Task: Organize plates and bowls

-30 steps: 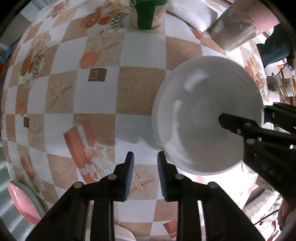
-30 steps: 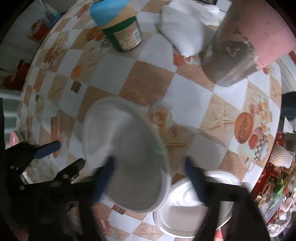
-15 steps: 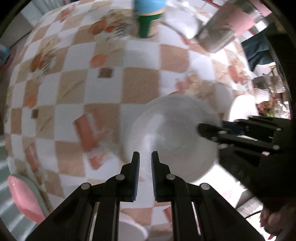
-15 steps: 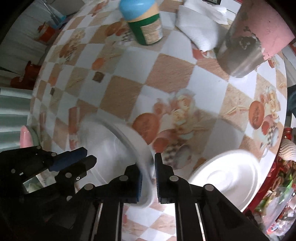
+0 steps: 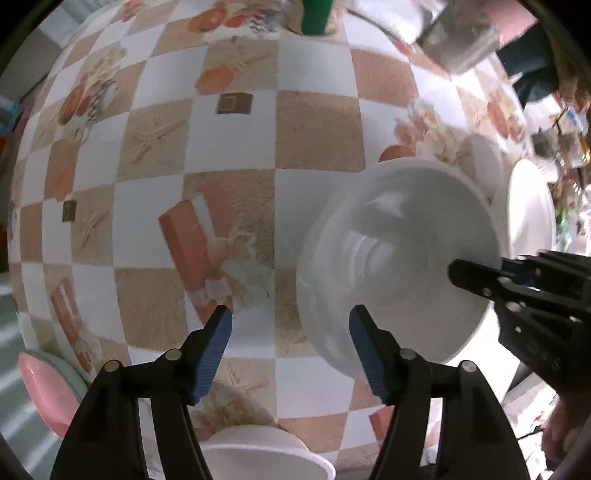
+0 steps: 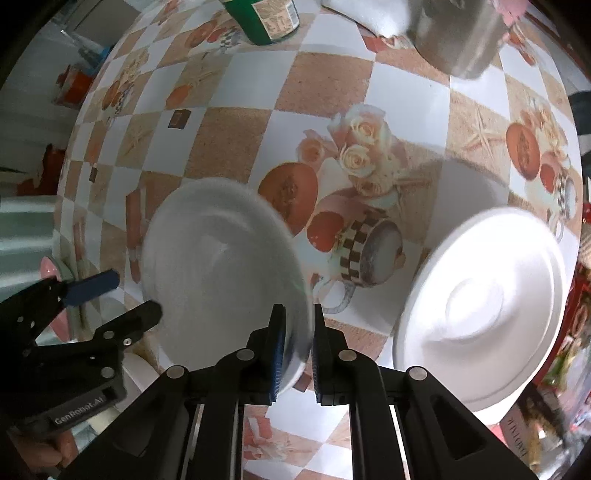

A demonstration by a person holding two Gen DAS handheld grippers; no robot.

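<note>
A white bowl (image 6: 221,273) hangs above the checked tablecloth, blurred by motion. My right gripper (image 6: 297,325) is shut on its near rim. The bowl also shows in the left wrist view (image 5: 399,266), with the right gripper (image 5: 480,280) on its right rim. My left gripper (image 5: 290,328) is open and empty, its right finger just in front of the bowl's left edge. It shows in the right wrist view (image 6: 122,295) at the bowl's left. A white plate (image 6: 487,314) lies upside down on the table to the right. Another white bowl (image 5: 266,458) sits under my left gripper.
A green jar (image 6: 266,18), a white cloth (image 6: 369,14) and a metal pot (image 6: 458,40) stand at the far side of the table (image 6: 325,85). A pink dish (image 5: 44,391) sits off the table's left edge. Clutter lies past the right edge.
My left gripper has opened wide from nearly shut. The right gripper closed on the bowl's rim and has carried it left, toward my left gripper.
</note>
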